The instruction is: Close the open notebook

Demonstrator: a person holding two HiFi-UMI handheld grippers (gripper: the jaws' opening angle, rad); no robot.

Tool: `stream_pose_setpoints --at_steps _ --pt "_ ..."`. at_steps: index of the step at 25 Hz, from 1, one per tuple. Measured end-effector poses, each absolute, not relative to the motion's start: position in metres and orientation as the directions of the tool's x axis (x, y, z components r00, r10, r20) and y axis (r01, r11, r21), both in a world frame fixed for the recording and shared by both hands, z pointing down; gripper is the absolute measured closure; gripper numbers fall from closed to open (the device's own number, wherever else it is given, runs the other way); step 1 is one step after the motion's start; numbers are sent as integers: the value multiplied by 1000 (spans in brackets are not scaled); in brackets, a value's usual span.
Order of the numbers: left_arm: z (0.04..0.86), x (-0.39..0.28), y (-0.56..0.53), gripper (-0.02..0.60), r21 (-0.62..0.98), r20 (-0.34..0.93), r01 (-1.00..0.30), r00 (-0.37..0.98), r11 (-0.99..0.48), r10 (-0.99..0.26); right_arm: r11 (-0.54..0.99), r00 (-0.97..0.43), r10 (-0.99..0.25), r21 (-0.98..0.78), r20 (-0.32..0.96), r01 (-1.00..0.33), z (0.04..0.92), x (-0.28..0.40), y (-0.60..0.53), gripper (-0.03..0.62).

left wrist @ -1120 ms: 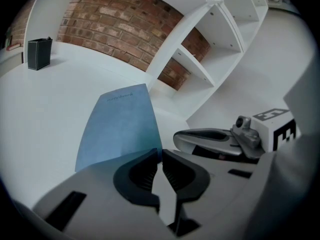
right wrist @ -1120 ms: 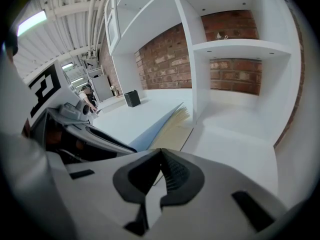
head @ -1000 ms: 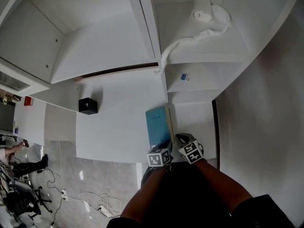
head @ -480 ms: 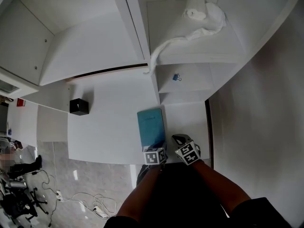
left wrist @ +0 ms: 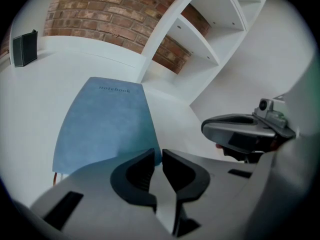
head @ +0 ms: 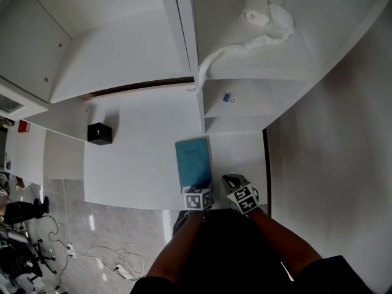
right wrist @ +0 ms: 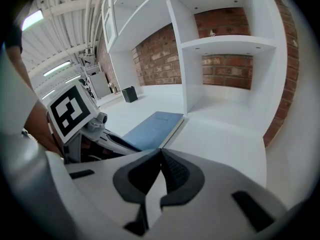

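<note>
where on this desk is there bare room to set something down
The widest bare patch is the desk between the black box and the notebook. The shelf bay right of the notebook is bare too. It is crowded at the notebook's near end, where the left gripper and right gripper sit.

- Holds the left gripper (head: 198,187) and the right gripper (head: 231,181) side by side, near each other, low in the middle of the head view.
- Reaches the left forearm (head: 177,250) and the right forearm (head: 282,244) forward, bare, converging toward the grippers.
- Points both grippers forward and slanting down.
- Has the left jaws drawn almost together, only a thin slit between them, gripping nothing.
- Has the right jaws pressed fully together, gripping nothing.
- Carries a marker cube on each gripper, facing up at the head camera.
</note>
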State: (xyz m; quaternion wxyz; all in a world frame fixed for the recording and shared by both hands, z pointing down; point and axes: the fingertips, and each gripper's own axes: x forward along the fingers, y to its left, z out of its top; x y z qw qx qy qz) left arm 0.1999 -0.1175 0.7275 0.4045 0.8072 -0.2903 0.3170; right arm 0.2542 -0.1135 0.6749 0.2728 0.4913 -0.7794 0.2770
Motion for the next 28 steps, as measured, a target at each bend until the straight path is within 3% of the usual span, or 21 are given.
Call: stream_pose_setpoints --at_steps 5,12,20,28 --pt "693 199 -124 520 512 669 -691 693 -510 -267 327 -370 -638 -197 675 -924 653 254 -118 594" --pt "618 168 -136 520 548 537 -655 752 -520 -382 285 -357 -732 -215 580 -934 587 252 -137 594" --pt "494 97 -151 532 483 347 -626 779 -613 -522 268 -317 -805 -170 502 -948 497 233 -148 594" --pt "401 -11 -178 571 311 289 -724 690 -616 -664 228 -253 -889 -111 382 -967 415 193 -152 594"
